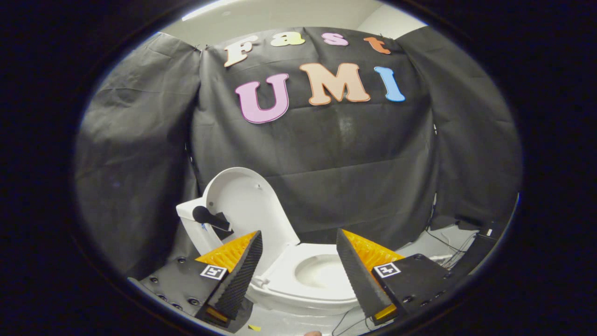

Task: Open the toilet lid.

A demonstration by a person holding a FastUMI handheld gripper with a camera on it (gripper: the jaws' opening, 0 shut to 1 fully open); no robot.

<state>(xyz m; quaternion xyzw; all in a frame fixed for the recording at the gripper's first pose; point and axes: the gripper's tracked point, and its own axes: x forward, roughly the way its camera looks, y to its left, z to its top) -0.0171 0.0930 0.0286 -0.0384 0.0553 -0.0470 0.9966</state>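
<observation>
The toilet lid [245,205] already stands raised, leaning back and to the far left against the tank [193,224], its pale underside turned toward the open bowl [322,273], so by the look of things the task is done or all but done. The gripper [298,252] hangs near the bowl with its two fingers spread wide apart and nothing between them; the seat ring [298,289] and bowl lie just ahead of them and show in the gap, and the lid rises beyond the left finger [242,275], not touching it as far as can be told. The lid looks like a thin moulded plastic shell: probably light, stiff with a little flex, and smooth enough to slip out of a pinch. It turns on a hinge at the far end of the seat, so it would move only along an arc. The best place to take hold would be the free curved rim at the top, farthest from the hinge, one finger on each face. A dark handle [210,217] juts from the tank beside the lid and is worth steering clear of. Cables [447,245] trail over the pale floor [419,245] to the right of the toilet
</observation>
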